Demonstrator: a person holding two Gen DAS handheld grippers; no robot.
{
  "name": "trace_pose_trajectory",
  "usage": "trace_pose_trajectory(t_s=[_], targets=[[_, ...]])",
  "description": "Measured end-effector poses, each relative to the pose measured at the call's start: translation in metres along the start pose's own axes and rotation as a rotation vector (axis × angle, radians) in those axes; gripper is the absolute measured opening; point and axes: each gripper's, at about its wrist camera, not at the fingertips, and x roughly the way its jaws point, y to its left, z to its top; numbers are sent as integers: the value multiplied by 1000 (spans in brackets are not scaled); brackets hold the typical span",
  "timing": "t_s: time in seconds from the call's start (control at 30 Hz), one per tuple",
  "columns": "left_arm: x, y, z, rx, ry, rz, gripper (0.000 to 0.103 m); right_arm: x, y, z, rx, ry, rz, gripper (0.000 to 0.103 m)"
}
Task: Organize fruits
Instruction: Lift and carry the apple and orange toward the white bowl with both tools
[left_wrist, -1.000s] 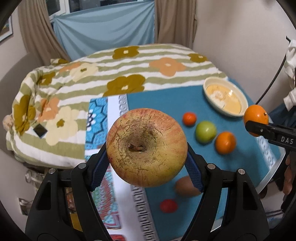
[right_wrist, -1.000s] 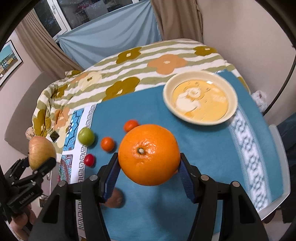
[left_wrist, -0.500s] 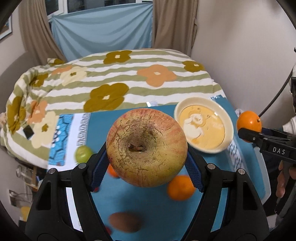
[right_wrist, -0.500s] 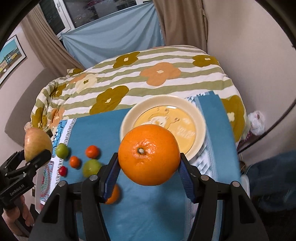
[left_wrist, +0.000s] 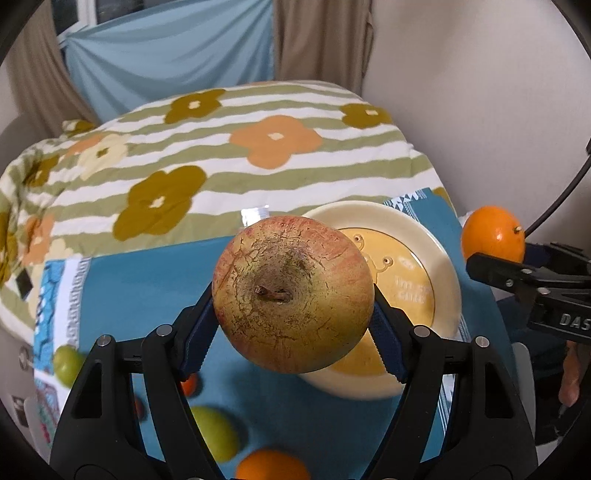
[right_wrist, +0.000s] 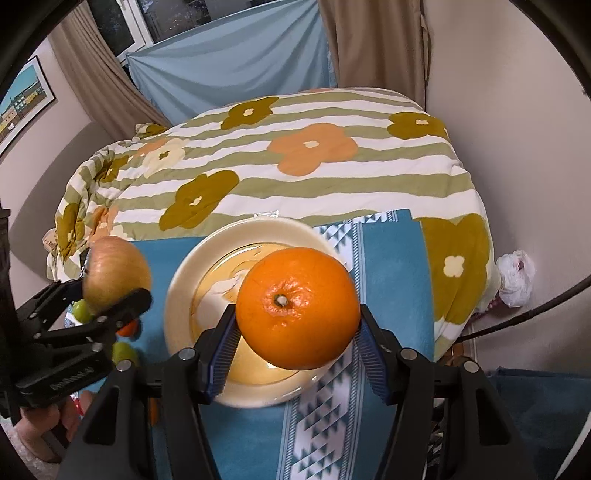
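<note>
My left gripper (left_wrist: 291, 332) is shut on a large yellow-red apple (left_wrist: 291, 291) and holds it in the air over the near left part of the cream plate (left_wrist: 443, 266). My right gripper (right_wrist: 297, 332) is shut on a big orange (right_wrist: 297, 308) and holds it above the same plate (right_wrist: 184, 280). In the right wrist view the apple (right_wrist: 116, 275) hangs at the plate's left rim. In the left wrist view the orange (left_wrist: 493, 236) sits to the plate's right.
The plate lies on a teal patterned cloth (left_wrist: 147, 280) on a table beside a flowered bed quilt (left_wrist: 221, 147). Loose fruit lies left of the plate: green ones (left_wrist: 68, 363) (left_wrist: 214, 432), small oranges (left_wrist: 271, 465) (right_wrist: 127, 326). A wall stands to the right.
Both grippers moved forward and toward the plate with their fruit. The plate now sits right beneath them, and the loose fruit has dropped to the lower left.
</note>
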Motion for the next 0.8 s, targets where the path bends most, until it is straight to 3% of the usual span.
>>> trace_pose_trajectory(t_s=[0.37,0.67,0.77,0.8], targets=[[74,-36,21,182,102,-21,80,25,-23,12,128,21,-28,57],[91,-45,27,240,125,-28,81,28,-35,9,181,24,-51,57],[81,-42,31,241,86,-29,103,27,-38,8,194,22,-50,57],[78,-40,33,238,73,-32,103,26,-40,7,196,22,-51,57]])
